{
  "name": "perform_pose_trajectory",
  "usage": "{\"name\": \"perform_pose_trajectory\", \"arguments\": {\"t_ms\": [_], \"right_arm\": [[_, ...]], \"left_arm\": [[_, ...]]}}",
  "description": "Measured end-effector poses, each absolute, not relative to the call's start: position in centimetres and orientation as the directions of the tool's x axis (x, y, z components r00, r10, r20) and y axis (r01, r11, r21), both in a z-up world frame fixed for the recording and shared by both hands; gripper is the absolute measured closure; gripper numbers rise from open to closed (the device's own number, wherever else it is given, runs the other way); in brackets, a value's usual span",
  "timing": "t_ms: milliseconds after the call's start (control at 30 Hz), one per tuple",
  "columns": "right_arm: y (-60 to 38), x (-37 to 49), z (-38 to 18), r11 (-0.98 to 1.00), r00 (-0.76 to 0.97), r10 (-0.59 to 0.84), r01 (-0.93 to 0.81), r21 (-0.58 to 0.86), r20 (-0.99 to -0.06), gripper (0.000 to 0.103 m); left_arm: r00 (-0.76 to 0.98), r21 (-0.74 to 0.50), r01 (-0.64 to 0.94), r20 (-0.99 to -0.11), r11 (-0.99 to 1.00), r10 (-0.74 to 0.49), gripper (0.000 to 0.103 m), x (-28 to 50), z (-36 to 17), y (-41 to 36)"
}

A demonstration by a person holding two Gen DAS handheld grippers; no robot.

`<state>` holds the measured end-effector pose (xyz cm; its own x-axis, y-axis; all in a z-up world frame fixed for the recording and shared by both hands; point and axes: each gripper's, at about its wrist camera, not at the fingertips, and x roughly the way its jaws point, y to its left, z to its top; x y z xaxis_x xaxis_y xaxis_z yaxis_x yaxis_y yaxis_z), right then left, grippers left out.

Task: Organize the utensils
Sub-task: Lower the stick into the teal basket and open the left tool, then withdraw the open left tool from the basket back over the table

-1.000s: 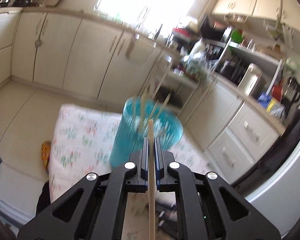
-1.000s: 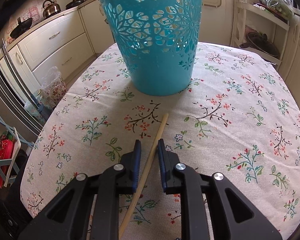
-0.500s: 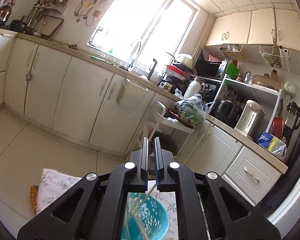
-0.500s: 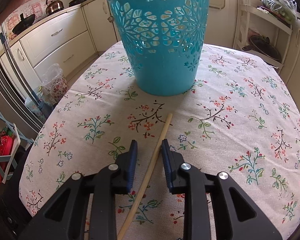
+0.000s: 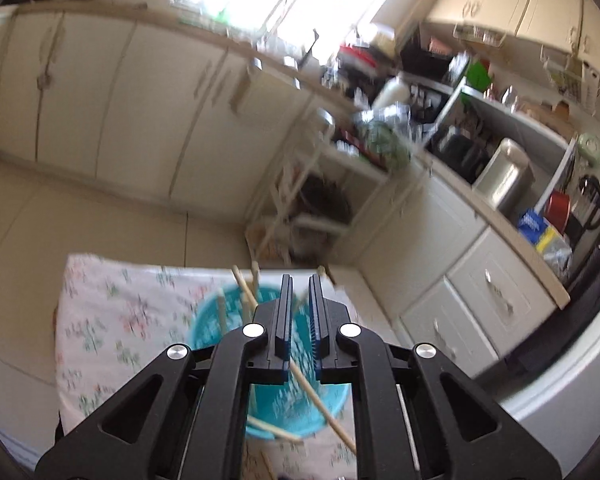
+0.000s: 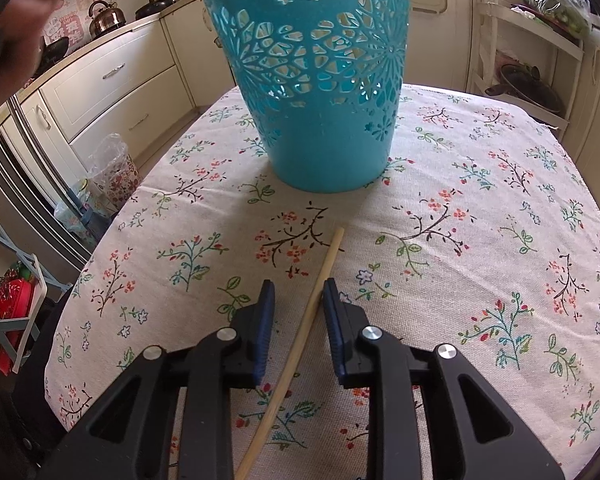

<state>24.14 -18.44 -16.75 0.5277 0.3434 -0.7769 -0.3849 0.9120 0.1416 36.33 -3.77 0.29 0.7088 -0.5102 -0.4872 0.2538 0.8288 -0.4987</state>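
In a kitchen, on the flowery worktop (image 6: 480, 208), a thin, light, stiff stick (image 6: 300, 340) lies between the spread right hand-held gripper (image 6: 298, 292), best pinched mid-length.

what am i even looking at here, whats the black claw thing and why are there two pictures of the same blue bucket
Each black claw is a two-finger gripper that a person holds, one in each hand. A small wide-angle camera sits on each gripper and looks along its fingers, so you get two views of one scene.

The left gripper is held above the teal basket, looking down into it. Its fingers are slightly apart and hold nothing. Several wooden sticks already stand in the basket.

The right gripper is low over the floral tablecloth, facing the same teal basket from the side. Its open fingers sit either side of one wooden stick lying on the cloth, not yet gripping it.
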Motion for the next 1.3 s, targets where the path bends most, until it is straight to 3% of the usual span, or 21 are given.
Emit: {"name": "perform_pose_trajectory", "arguments": {"t_ms": [67,267,833,1000,1067,1300], "right_arm": [[-18.4,24.2,-16.8,0.912,0.527,0.344,-0.385,0.143,-0.777,0.078],[-18.5,24.1,-16.7,0.912,0.528,0.345,-0.383,0.145,-0.776,0.078],[-18.5,24.1,-16.7,0.912,0.528,0.346,-0.385,0.145,-0.775,0.076],[-18.4,24.1,-16.7,0.912,0.528,0.346,-0.384,0.145,-0.776,0.076],[-18.4,24.1,-16.7,0.912,0.528,0.345,-0.385,0.144,-0.776,0.076],[-18.4,24.1,-16.7,0.912,0.529,0.346,-0.384,0.145,-0.775,0.076]], "left_arm": [[0.654,-0.497,0.237,-0.553,0.835,-0.515,0.078,36.7,-0.3,-4.4],[0.538,-0.514,0.171,-0.667,0.841,-0.516,0.062,37.4,-1.5,-4.9],[0.409,-0.568,0.065,-0.735,0.820,-0.541,0.060,42.0,-4.9,-5.3],[0.402,-0.537,0.071,-0.756,0.841,-0.517,0.070,42.4,-4.8,-5.8],[0.399,-0.537,0.078,-0.755,0.840,-0.520,0.082,42.4,-4.8,-5.9],[0.401,-0.553,0.088,-0.742,0.829,-0.537,0.096,42.5,-4.9,-5.5]]}}
